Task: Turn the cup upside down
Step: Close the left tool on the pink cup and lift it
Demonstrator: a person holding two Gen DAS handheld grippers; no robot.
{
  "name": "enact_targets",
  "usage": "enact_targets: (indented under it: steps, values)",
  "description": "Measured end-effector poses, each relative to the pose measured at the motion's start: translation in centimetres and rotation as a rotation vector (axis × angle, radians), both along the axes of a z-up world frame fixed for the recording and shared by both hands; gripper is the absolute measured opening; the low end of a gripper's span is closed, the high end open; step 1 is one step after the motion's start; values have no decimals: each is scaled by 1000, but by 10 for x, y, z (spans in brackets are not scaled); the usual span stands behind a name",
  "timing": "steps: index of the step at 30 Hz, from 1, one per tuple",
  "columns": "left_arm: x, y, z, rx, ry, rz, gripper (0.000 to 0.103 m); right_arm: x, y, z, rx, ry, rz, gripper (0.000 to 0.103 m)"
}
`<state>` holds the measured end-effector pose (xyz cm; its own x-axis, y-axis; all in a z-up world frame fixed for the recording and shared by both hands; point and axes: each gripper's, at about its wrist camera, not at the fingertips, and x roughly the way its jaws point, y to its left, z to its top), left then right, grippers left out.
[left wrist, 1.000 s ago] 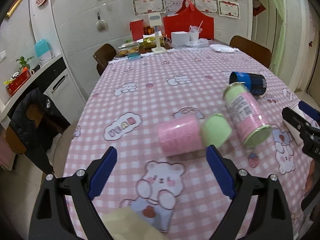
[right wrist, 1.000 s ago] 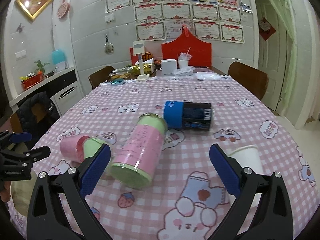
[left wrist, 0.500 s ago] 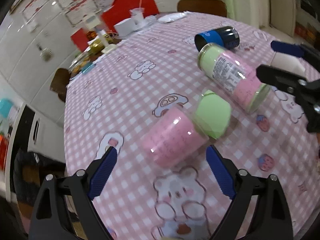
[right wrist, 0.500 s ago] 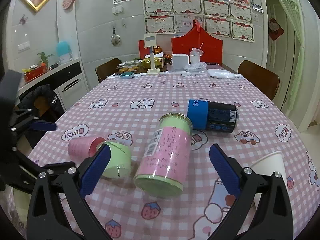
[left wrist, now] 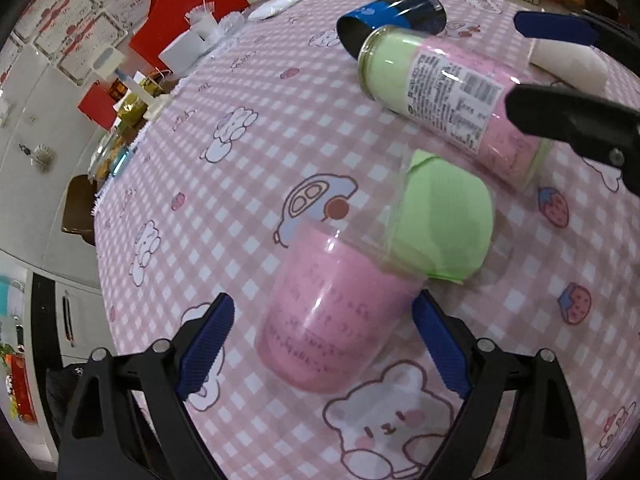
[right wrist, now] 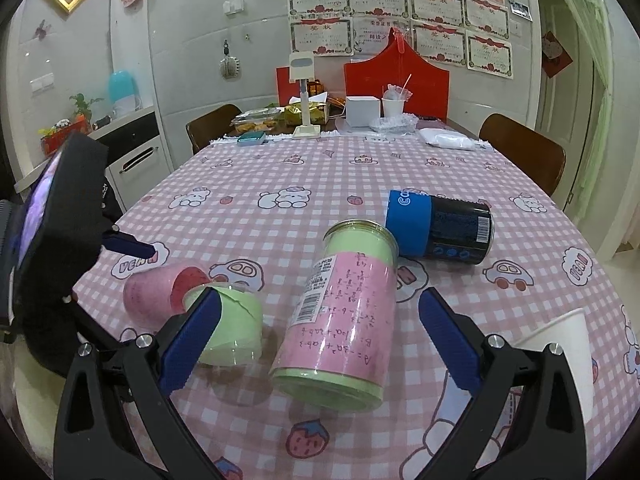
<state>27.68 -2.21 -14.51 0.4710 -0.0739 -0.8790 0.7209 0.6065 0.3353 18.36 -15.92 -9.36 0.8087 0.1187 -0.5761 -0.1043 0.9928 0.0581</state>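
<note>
A clear plastic cup lined with pink and green paper (left wrist: 340,304) lies on its side on the pink checked tablecloth (left wrist: 248,168). My left gripper (left wrist: 320,344) is open, its blue pads on either side of the cup's pink end, not touching. In the right wrist view the same cup (right wrist: 192,304) lies at left. My right gripper (right wrist: 320,344) is open and empty, in front of a lying pink and green can (right wrist: 344,312). A white paper cup (right wrist: 560,340) lies on its side by the right finger.
A blue and black can (right wrist: 440,228) lies behind the pink can. Boxes, a red bag (right wrist: 396,80) and food containers crowd the table's far end. Brown chairs (right wrist: 524,152) stand around the table. A cabinet (right wrist: 132,152) is at left.
My left gripper has moved forward and down to the pink and green cup, which now sits between its open fingers. The right gripper has moved in a little closer to the pink can.
</note>
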Motion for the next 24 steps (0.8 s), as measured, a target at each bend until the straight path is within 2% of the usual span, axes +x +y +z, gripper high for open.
enact_targets:
  steps: [3,6,13,19,24]
  values:
    - [-2,-3,-2,-4,4,-12,87,2,-2,0,7,2,-2,95]
    - [-1,-7,-4,0,26,-16,75,3,-4,-1,17,3,-2,95]
    - [2,-2,-4,5,39,37,72,-1,-5,0,26,3,7,95]
    - [8,14,5,-11,69,190,67,-8,-4,2,28,12,8,95]
    - [0,25,14,-37,92,280,66,-21,-8,5,36,4,16,95]
